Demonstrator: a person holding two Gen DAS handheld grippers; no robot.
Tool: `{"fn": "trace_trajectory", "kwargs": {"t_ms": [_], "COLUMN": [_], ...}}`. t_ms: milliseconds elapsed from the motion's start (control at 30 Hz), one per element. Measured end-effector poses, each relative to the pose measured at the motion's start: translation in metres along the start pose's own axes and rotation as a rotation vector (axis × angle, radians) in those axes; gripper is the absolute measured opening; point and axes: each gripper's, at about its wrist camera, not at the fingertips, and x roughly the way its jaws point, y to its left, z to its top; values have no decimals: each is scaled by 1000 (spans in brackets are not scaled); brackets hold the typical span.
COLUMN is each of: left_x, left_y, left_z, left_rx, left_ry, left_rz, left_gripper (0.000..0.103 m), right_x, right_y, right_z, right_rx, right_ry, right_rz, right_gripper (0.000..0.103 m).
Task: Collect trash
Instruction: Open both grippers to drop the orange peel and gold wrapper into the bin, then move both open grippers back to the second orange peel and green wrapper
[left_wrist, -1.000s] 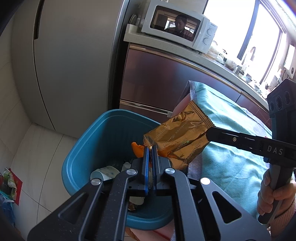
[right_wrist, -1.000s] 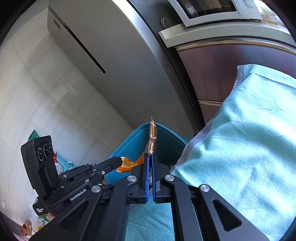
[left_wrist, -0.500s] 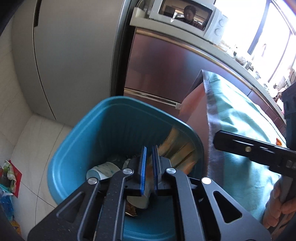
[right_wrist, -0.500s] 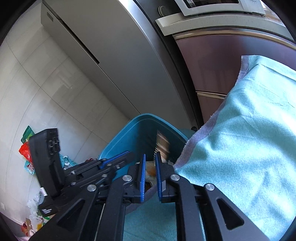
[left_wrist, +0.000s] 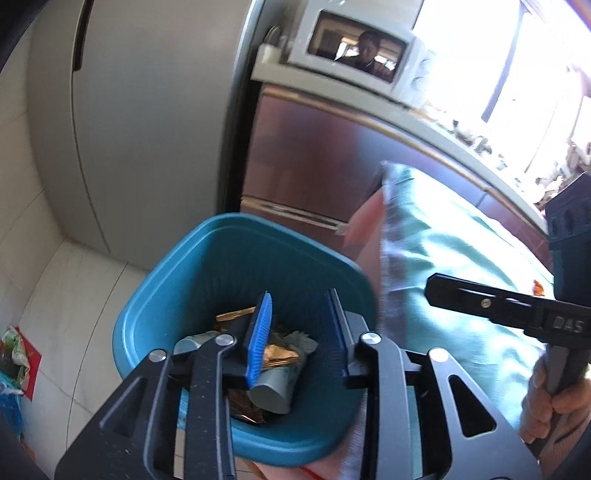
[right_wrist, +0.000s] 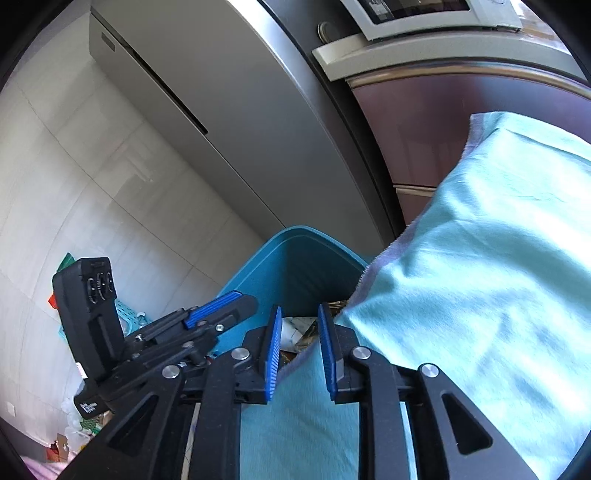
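Note:
The blue trash bin (left_wrist: 173, 273) stands on the floor against the table's edge. Inside it lie a gold wrapper (left_wrist: 280, 356), a second gold wrapper (left_wrist: 232, 315), a grey paper cup (left_wrist: 273, 391) and crumpled paper. My left gripper (left_wrist: 298, 295) hangs over the bin's mouth; its jaws are opening and nothing is between them. My right gripper (right_wrist: 300, 310) hovers at the cloth's edge beside the bin (right_wrist: 295, 258), its jaws also opening and empty. One of its fingers (left_wrist: 480, 301) reaches in from the right, held by a hand (left_wrist: 554, 398).
A teal cloth (right_wrist: 461, 277) covers the table right of the bin. Behind the bin stand a grey fridge (left_wrist: 129, 110) and brown cabinet drawers (left_wrist: 314, 166) with a microwave (left_wrist: 354, 48) on top. Litter (left_wrist: 14, 354) lies on the tiled floor at the left.
A second ago the right gripper was shut on a gold wrapper and the left on an orange scrap above the bin. Both have opened, and the wrapper now lies in the bin.

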Motion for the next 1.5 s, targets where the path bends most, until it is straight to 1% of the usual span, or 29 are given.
{"fn": "trace_trajectory", "kwargs": {"t_ms": [67,133,167,233,300,333,433,533,567,633,733,900,967,1000,1100,1167,1300,1400,1500], "left_x": [-11,-22,-26,-34,-38,-41,-43,-38,-35,-30,-22,-4,2,5,14,19,29,42,55], "left_y": [-9,-21,-27,-42,-59,-68,-100,-136,-149,-175,-211,-272,-294,-304,-331,-347,-372,-386,-399], "left_z": [1,2,1,1,0,-1,-5,-11,-13,-17,-24,-34,-36,-37,-39,-40,-38,-36,-37], "left_rx": [21,46,56,81,108,126,183,236,254,289,336,415,447,460,497,517,547,563,581], "left_ry": [-20,-42,-50,-64,-73,-74,-66,-44,-37,-25,-9,32,30,28,41,46,55,76,98], "left_rz": [-21,-49,-65,-99,-127,-143,-201,-255,-272,-295,-327,-354,-351,-352,-359,-357,-360,-361,-348], "left_gripper": [38,44,45,49,53,54,57,64,64,71,78,87,92,94,95,95,94,86,81], "right_x": [-14,-32,-41,-58,-78,-86,-116,-149,-160,-181,-209,-248,-263,-270,-289,-301,-321,-331,-335], "right_y": [-3,-8,-12,-20,-28,-31,-46,-66,-74,-89,-112,-145,-154,-158,-171,-180,-199,-210,-219], "right_z": [-3,-8,-11,-15,-20,-23,-37,-52,-58,-72,-90,-117,-126,-130,-139,-147,-158,-163,-165], "right_rx": [-7,-14,-10,-5,-4,-1,17,57,75,112,168,241,265,275,304,328,376,404,420], "right_ry": [-20,-48,-61,-87,-121,-136,-185,-235,-249,-274,-309,-370,-395,-406,-440,-462,-489,-493,-489], "right_rz": [-3,-16,-22,-38,-69,-85,-139,-211,-236,-287,-348,-435,-469,-486,-524,-550,-597,-626,-641], "right_gripper": [26,28,30,31,33,35,37,39,39,40,41,44,51,51,52,56,59,60,61]}}
